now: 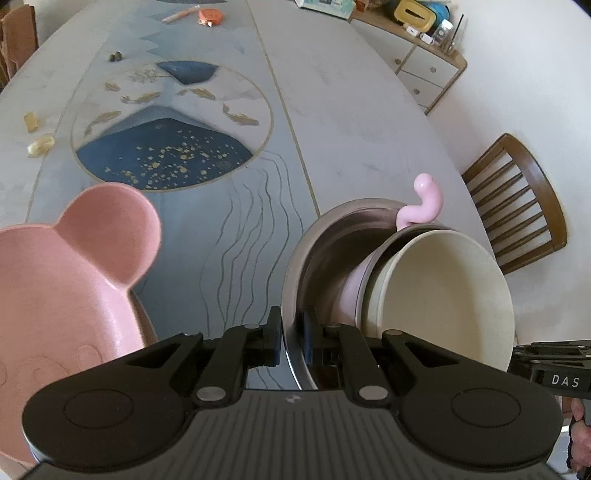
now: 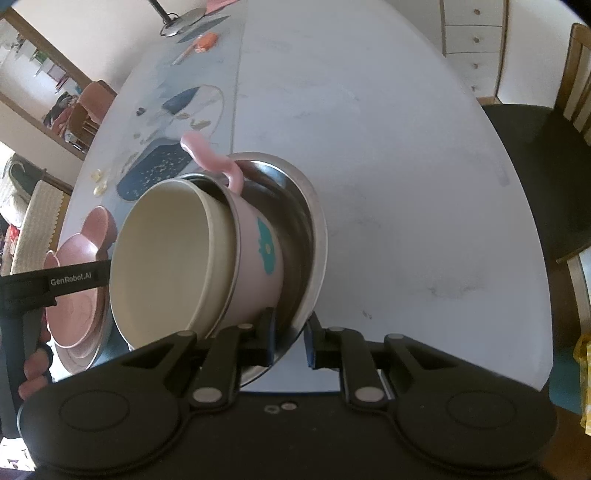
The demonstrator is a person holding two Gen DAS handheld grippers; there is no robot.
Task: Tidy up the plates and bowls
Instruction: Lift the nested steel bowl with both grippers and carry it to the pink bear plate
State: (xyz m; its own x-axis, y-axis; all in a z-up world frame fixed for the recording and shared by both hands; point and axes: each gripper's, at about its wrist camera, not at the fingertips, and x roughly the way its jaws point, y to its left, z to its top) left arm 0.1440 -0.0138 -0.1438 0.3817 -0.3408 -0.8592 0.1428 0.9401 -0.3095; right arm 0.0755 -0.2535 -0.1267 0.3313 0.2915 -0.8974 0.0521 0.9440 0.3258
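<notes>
A steel bowl [image 1: 314, 251] is held tilted above the table, with a pink handled cup [image 1: 352, 291] nested in it and a cream bowl [image 1: 443, 295] nested in the cup. My left gripper [image 1: 291, 339] is shut on the steel bowl's rim. My right gripper [image 2: 290, 341] is shut on the steel bowl's [image 2: 308, 221] opposite rim; the pink cup [image 2: 258, 258] and cream bowl [image 2: 162, 258] lean toward the left there. A pink bear-shaped plate [image 1: 70, 277] lies at lower left; in the right wrist view it [image 2: 77, 288] rests on a steel plate.
The oval table [image 1: 351, 110] has a blue patterned runner [image 1: 166, 147]. Small scraps [image 1: 37, 136] and an orange item [image 1: 210, 16] lie far off. A wooden chair [image 1: 517, 203] stands at the right edge, a cabinet [image 1: 424, 70] beyond. A dark chair seat [image 2: 535, 177] is right.
</notes>
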